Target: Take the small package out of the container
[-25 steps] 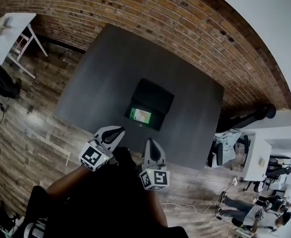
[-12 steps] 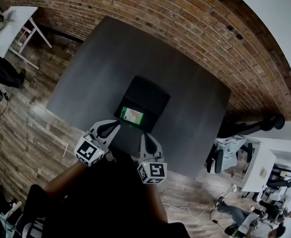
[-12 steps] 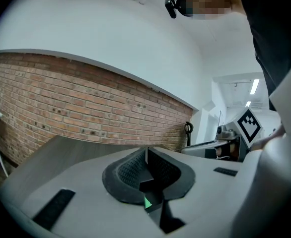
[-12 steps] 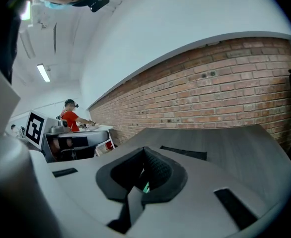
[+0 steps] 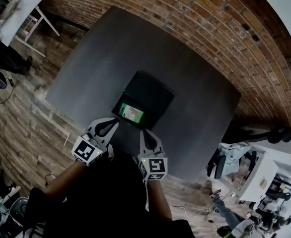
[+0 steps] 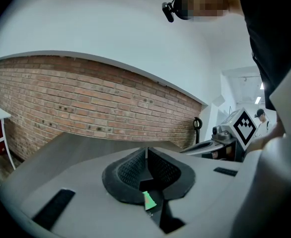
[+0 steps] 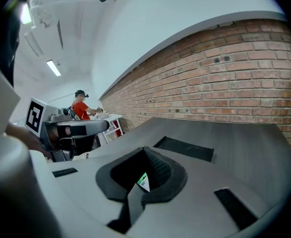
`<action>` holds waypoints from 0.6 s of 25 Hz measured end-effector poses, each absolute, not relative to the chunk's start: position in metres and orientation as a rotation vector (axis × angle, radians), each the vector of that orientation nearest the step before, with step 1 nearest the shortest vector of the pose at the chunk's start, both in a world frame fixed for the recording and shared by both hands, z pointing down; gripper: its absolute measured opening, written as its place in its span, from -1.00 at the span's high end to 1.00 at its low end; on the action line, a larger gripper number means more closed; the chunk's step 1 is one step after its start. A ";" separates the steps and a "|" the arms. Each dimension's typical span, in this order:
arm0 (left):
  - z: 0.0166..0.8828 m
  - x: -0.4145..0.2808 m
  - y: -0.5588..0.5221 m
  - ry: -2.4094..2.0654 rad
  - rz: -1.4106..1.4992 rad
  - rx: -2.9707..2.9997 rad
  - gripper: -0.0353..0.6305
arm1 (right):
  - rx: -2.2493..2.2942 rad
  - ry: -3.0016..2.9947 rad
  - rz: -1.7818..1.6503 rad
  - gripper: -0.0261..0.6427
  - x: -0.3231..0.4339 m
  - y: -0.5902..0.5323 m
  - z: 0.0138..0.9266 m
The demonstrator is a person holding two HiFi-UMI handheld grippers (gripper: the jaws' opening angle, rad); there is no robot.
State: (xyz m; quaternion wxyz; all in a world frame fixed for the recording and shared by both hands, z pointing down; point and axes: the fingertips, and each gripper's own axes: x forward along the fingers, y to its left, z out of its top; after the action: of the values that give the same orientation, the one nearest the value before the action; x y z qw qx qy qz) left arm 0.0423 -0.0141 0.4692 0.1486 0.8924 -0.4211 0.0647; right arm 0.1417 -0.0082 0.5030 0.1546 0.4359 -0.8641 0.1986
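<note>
Left tongs [image 5: 110, 127] and right tongs [image 5: 145, 134] are both showing pressed together and empty.

In the head view, they are hovering side by side over the near edge of the grey bench [image 5: 101, 58], just short of the black container [image 5: 153, 90]. The container is sitting around the middle of the bench, somewhat closer to that near edge. The small package [image 5: 131, 113], green and white, is lying inside the container at the end nearest the person, with neither tool touching it.

In the left gripper view, the left tongs [image 6: 146, 155] are meeting along their seam with nothing pinched. A sliver of the package [image 6: 148, 200] is showing through the gap beneath them.

In the right gripper view, the right tongs [image 7: 144, 152] are likewise closing on nothing, and the package [image 7: 143, 182] is peeking out under them.

By these views nothing of the task is done: one pair has yet to spread, reach into the container, pinch the package and lift it clear.
</note>
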 end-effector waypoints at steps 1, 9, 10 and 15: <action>0.474 0.041 -0.015 -1.209 0.201 2.556 0.76 | 1.234 -2.470 0.570 0.85 0.141 -0.009 0.507; 0.490 0.043 -0.038 -1.113 0.237 2.607 0.76 | 1.130 -2.365 0.550 0.84 0.136 -0.021 0.552; 0.493 0.043 -0.040 -1.096 0.244 2.610 0.76 | 1.118 -2.353 0.554 0.84 0.136 -0.023 0.558; 0.511 0.043 -0.057 -1.015 0.277 2.636 0.77 | 1.062 -2.306 0.561 0.84 0.130 -0.038 0.582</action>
State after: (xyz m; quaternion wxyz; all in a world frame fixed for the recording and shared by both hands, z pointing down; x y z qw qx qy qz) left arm 0.0430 -0.0573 0.5107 0.1511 0.9181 -0.3534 0.0964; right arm 0.1296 -0.0383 0.5816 0.2676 0.3936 -0.8546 0.2079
